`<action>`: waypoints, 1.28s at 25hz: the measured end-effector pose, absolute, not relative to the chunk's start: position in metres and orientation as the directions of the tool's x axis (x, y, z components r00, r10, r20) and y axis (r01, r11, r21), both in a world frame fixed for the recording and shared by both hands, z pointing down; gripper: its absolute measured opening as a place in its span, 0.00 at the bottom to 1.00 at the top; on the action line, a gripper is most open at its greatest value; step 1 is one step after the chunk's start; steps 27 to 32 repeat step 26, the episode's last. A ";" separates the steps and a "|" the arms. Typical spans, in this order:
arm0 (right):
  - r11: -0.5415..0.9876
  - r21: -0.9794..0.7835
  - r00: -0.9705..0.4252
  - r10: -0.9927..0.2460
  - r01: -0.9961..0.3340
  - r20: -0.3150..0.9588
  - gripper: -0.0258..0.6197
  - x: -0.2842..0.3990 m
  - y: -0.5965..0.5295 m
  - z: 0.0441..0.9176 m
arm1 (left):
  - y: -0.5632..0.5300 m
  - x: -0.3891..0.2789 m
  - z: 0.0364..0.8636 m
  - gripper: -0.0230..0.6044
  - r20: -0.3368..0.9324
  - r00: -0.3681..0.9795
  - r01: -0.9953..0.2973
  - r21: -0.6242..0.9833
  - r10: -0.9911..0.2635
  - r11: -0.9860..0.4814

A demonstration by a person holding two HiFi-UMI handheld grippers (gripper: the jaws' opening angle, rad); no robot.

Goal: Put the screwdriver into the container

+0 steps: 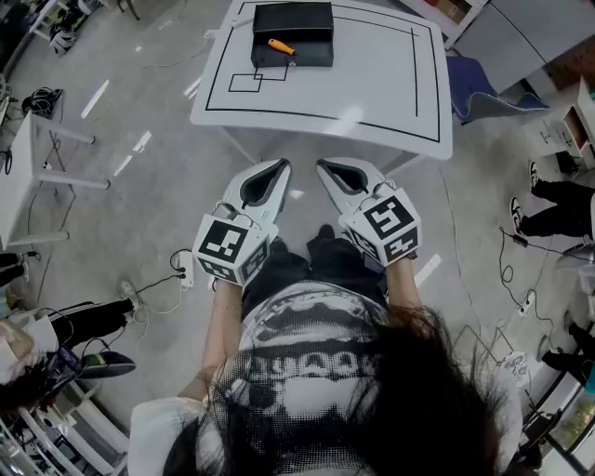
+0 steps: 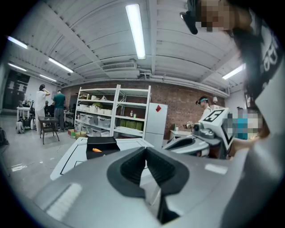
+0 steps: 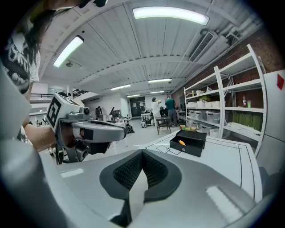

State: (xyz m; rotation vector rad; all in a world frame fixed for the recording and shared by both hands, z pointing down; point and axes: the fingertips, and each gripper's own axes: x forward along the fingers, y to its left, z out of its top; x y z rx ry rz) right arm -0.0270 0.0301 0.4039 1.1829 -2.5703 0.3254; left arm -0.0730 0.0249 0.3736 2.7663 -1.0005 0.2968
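White table (image 1: 372, 88): screwdriver (image 1: 281, 46) lies diagonally in black container (image 1: 311, 58); left tool (image 1: 282, 165), right tool (image 1: 322, 165) clenched, empty.

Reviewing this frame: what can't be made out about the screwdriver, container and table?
Screwdriver: too small in the head view to tell whether it lies inside the container or across its rim.
Its shaft: too small in both gripper views; only the orange handle shows.
Table: far edge cut off by the head view's top edge.
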 end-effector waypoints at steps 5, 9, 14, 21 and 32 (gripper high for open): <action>0.624 -0.072 -0.604 -0.712 -0.778 0.357 0.04 -0.049 0.037 0.401 | 0.028 -0.095 0.370 0.04 0.235 0.768 -0.629 0.104 -0.595 -0.771; 0.618 -0.061 -0.593 -0.717 -0.784 0.368 0.04 -0.065 0.040 0.401 | 0.030 -0.110 0.368 0.04 0.224 0.778 -0.619 0.108 -0.587 -0.778; 0.605 -0.057 -0.579 -0.724 -0.794 0.375 0.04 -0.079 0.044 0.400 | 0.033 -0.123 0.367 0.04 0.218 0.791 -0.602 0.112 -0.572 -0.790; 0.582 -0.052 -0.555 -0.738 -0.811 0.384 0.04 -0.091 0.045 0.403 | 0.035 -0.141 0.370 0.04 0.215 0.802 -0.589 0.127 -0.558 -0.798; 0.576 -0.037 -0.542 -0.744 -0.817 0.390 0.04 -0.097 0.045 0.403 | 0.040 -0.157 0.369 0.04 0.194 0.809 -0.583 0.144 -0.555 -0.800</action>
